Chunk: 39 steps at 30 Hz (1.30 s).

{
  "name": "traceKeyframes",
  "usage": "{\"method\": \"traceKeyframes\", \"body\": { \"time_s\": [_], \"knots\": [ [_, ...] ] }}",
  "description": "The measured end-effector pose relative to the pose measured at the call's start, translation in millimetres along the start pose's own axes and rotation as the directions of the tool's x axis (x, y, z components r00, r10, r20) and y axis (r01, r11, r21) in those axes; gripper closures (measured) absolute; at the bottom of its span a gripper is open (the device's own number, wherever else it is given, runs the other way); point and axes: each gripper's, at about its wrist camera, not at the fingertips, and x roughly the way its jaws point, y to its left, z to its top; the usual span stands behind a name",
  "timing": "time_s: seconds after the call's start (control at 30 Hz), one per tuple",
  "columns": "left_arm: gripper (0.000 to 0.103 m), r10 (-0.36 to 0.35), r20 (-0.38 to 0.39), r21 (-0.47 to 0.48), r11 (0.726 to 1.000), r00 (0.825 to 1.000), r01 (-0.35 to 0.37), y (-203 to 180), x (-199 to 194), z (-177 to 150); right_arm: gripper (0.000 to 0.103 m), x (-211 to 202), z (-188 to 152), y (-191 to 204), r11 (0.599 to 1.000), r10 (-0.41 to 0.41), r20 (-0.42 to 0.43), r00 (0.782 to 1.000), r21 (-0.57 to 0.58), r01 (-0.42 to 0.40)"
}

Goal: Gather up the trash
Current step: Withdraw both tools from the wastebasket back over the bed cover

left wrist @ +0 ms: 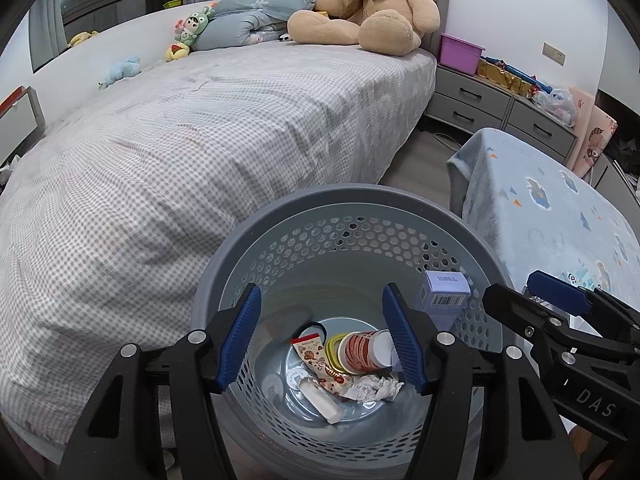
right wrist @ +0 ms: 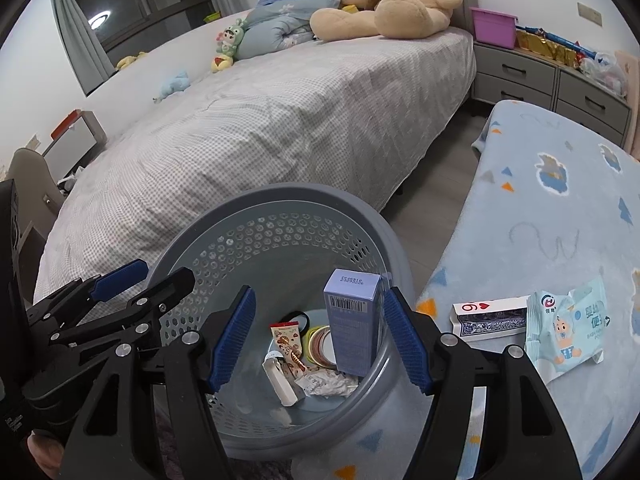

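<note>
Grippers over bin (left wrist: 224,264): left (left wrist: 324,334) agape, empty; right (right wrist: 320,338) agape around falling box (right wrist: 352,320), pads clear. Cup (left wrist: 362,350), wrapper (left wrist: 316,360), paper (left wrist: 376,386) on bin floor.

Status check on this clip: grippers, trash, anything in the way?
Left gripper open, empty, over basket. Right gripper open around purple box, inside basket. Card box, wipes pack not yet collected. Nothing blocking.

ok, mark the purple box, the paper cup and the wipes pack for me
purple box (right wrist: 352,322): right wrist view, on its front face below the barcode.
paper cup (left wrist: 360,350): left wrist view, on its red printed side.
wipes pack (right wrist: 566,330): right wrist view, on the printed front, near the cartoon baby.
</note>
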Motion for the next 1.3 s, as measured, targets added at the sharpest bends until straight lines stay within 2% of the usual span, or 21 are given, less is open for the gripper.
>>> {"method": "traceKeyframes", "body": {
  "time_s": [0.43, 0.9, 1.3],
  "knots": [
    [0.042, -0.012, -0.001, 0.007, 1.000, 1.000, 0.012, -4, -1, -1, 0.037, -9, -7, -6, 0.999, -0.026, 0.006, 1.000, 0.028, 0.025],
    [0.042, -0.044, 0.005, 0.028, 0.999, 0.999, 0.044, -16, -4, -3, 0.036, -37, -24, -33, 0.990, -0.103, 0.032, 0.994, 0.100, 0.099],
    [0.042, -0.095, 0.018, 0.081, 0.992, 0.995, 0.093, -52, -10, -4, 0.036, -69, -37, -66, 0.972, -0.178, 0.062, 0.982, 0.169, 0.165]
  ]
}}
